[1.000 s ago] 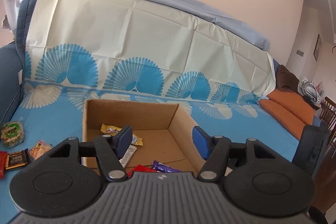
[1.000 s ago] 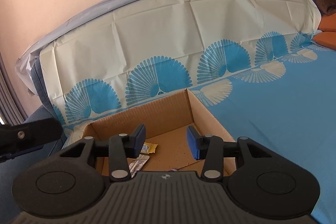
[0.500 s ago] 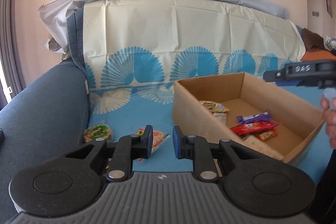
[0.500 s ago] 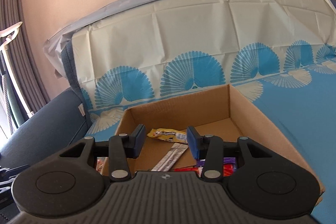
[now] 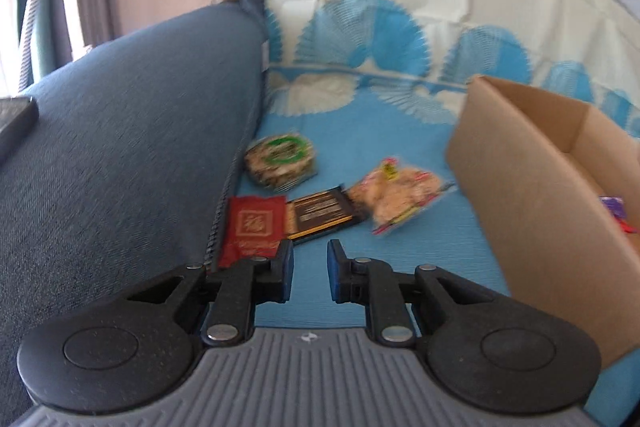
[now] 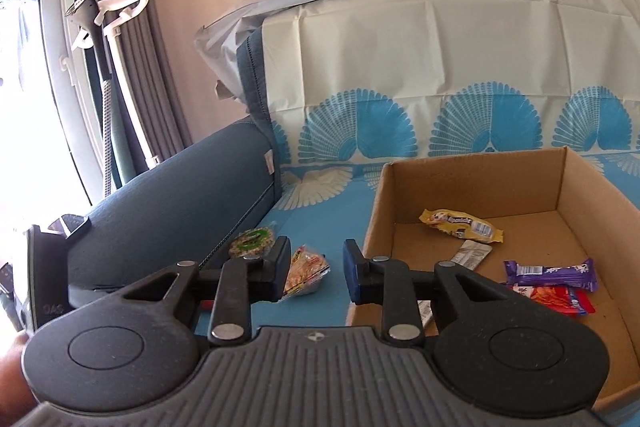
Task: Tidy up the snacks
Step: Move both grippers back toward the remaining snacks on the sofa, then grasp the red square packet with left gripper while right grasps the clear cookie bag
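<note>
Loose snacks lie on the blue cloth beside the sofa arm: a round green-labelled pack (image 5: 280, 161), a red packet (image 5: 254, 229), a dark chocolate bar (image 5: 320, 213) and a clear cracker pack (image 5: 396, 193). My left gripper (image 5: 310, 275) hovers just short of the chocolate bar, its jaws closing with nothing between them. The cardboard box (image 6: 472, 183) holds a yellow bar (image 6: 460, 225), a silver wrapper (image 6: 472, 254), a purple bar (image 6: 550, 273) and a red packet (image 6: 556, 299). My right gripper (image 6: 316, 269) is over the box's near left corner, jaws closing on nothing.
A dark blue sofa arm (image 5: 120, 147) walls in the snacks on the left. A fan-patterned cloth (image 6: 440, 75) covers the seat and backrest. Grey curtains and a steamer stand (image 6: 100, 11) are far left. A black device (image 5: 12, 123) rests on the arm.
Both views swung left, from the box toward the sofa arm. My left gripper dropped toward the loose snacks and its jaws narrowed sharply. The right jaws narrowed too.
</note>
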